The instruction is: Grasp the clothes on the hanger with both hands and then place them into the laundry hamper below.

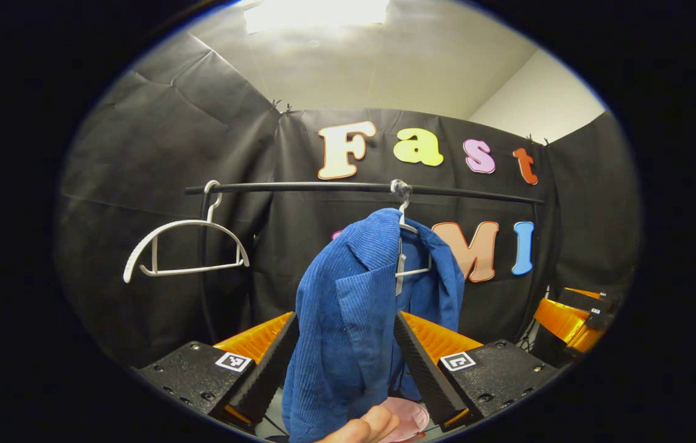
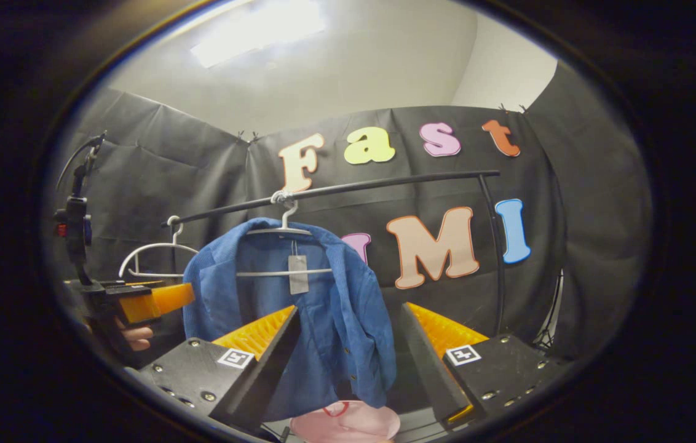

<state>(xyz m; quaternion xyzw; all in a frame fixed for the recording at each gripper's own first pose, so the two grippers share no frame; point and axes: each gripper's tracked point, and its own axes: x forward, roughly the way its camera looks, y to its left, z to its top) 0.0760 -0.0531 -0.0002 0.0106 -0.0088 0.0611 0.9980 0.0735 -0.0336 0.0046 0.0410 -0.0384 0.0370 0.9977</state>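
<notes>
One blue corduroy jacket [image 1: 354, 307] is hanging on a white hanger [image 1: 406, 246] from the black rail [image 1: 360, 187], open at the front, with a grey tag [image 2: 298, 274] dangling from the hanger's crossbar in the right gripper view. The fabric is ribbed, with a collar and a lapel folding forward.

Two hangers are hanging on the rail: at the left an empty white hanger [image 1: 185, 249], well apart from the loaded one at the middle.

In the left gripper view, the left gripper [image 1: 345, 363] is standing with its jaws spread wide; the jacket's lower part is hanging in the gap between the fingers, but whether either finger is touching the cloth is not clear from this angle. A fingertip [image 1: 363, 427] is showing at the bottom edge.

In the right gripper view, the left gripper and the hand [image 2: 133, 335] holding it are appearing at the far left, beside the jacket's sleeve. The right gripper [image 2: 348, 357] is also standing wide open, the jacket's hem hanging between its fingers.

Below the jacket a pink container [image 2: 348, 421] is sitting, possibly the hamper; its contents cannot be made out.
</notes>
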